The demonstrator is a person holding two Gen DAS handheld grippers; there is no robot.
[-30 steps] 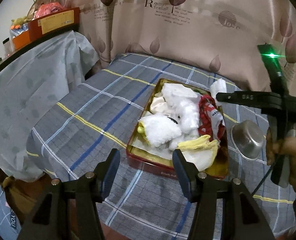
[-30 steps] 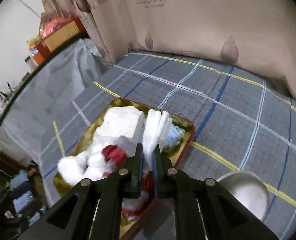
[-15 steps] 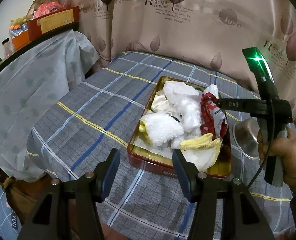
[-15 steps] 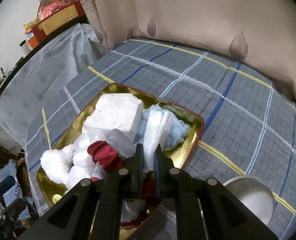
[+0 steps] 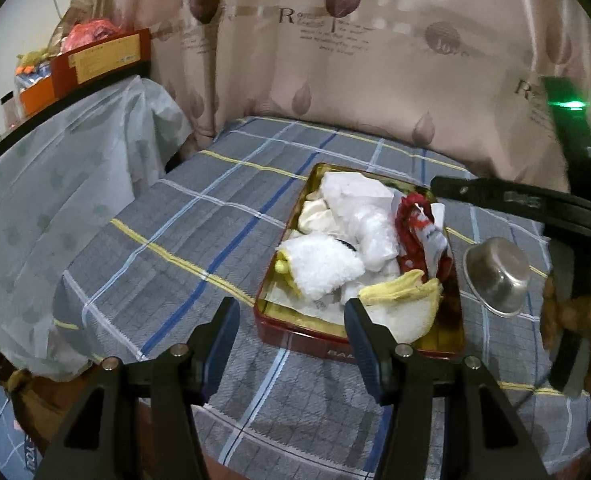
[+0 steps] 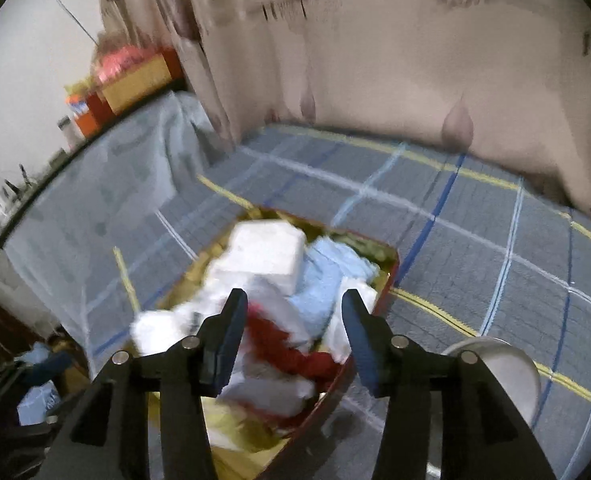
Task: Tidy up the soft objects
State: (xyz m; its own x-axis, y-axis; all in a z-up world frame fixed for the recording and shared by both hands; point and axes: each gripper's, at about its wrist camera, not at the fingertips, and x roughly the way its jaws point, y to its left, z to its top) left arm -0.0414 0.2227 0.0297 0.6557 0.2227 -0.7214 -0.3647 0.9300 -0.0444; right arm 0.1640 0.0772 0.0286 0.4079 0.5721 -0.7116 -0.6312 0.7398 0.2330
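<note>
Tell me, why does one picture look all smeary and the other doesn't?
The right wrist view is motion-blurred: the tin and curtain smear. The left wrist view is sharp, with plaid lines crisp on the cloth; only the green light glows fuzzy.

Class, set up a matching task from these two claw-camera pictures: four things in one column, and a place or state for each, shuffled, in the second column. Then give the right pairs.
Things
1. metal bowl
2. fluffy white toy
3. right claw
4. orange box

Places or states
A. open, holding nothing, over the tin
B. on the raised ledge at far left
C. on the checked cloth, outside the tin, to its right
D. lying inside the tin among the soft things

Pairs: 1-C, 2-D, 3-A, 4-B
</note>
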